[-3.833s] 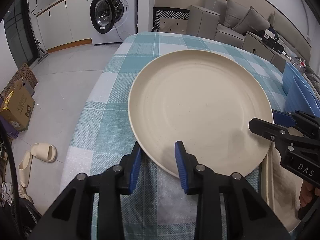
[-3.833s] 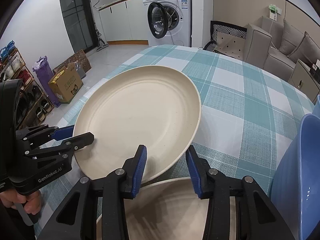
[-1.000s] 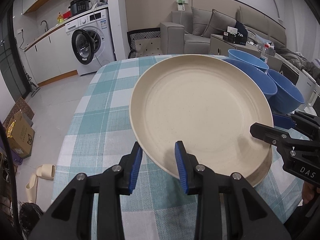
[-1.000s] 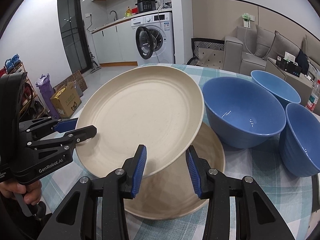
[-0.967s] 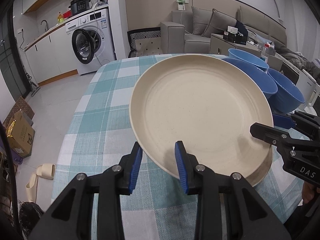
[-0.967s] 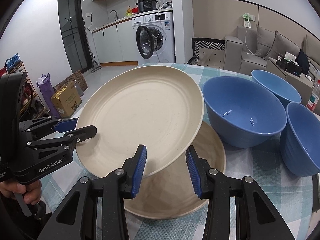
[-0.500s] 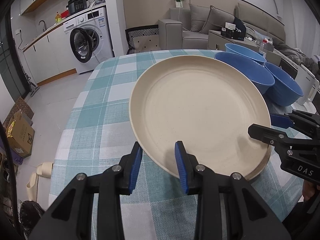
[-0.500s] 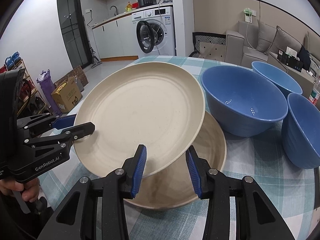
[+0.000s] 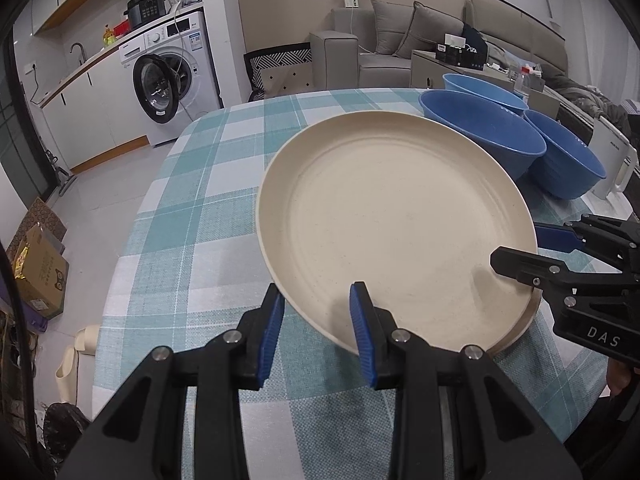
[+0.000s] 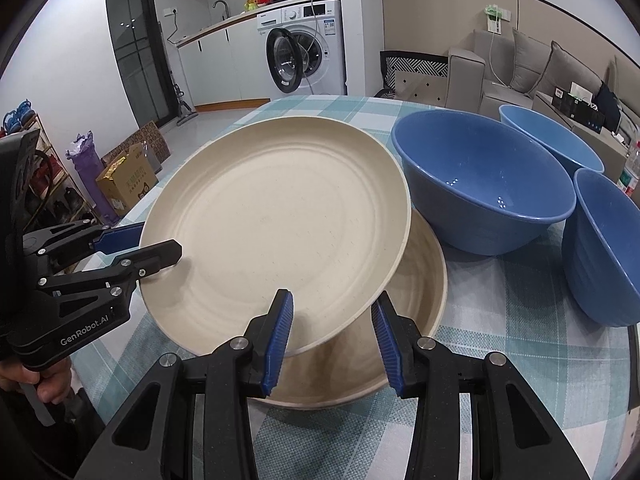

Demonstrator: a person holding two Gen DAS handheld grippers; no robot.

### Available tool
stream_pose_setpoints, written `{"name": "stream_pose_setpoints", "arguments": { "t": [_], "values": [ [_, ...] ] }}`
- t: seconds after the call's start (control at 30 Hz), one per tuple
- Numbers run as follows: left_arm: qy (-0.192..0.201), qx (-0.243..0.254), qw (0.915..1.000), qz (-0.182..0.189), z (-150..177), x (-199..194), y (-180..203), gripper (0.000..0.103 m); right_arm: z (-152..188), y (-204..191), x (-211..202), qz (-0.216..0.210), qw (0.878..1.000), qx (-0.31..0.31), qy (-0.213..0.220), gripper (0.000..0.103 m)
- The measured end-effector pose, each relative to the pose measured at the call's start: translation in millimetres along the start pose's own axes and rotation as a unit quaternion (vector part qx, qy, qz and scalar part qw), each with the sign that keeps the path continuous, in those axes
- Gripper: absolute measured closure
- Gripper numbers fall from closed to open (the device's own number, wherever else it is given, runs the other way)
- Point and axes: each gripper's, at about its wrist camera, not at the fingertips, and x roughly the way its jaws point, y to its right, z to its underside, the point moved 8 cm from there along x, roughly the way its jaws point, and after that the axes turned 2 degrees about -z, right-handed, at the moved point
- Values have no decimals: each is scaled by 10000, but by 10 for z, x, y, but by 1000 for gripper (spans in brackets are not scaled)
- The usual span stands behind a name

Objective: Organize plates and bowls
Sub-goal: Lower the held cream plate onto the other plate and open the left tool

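Upper plate (image 10: 276, 216) lowered; right view shows lower plate (image 10: 424, 276)

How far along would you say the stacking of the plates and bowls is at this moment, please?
Partly done. One round beige plate already lies on the checked tablecloth. In hand: the left gripper and right gripper hold a second round beige plate by its rim, overlapping the first, not yet set down. Left: three blue bowls stand separately, unstacked.
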Motion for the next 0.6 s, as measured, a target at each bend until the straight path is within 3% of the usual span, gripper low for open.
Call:
{"name": "stream_pose_setpoints", "arguments": {
  "t": [0.6],
  "values": [
    [-54,118,9998,120,32,10,137,70,126,103,-5,124,9997,6,-216,61]
  ]
}}
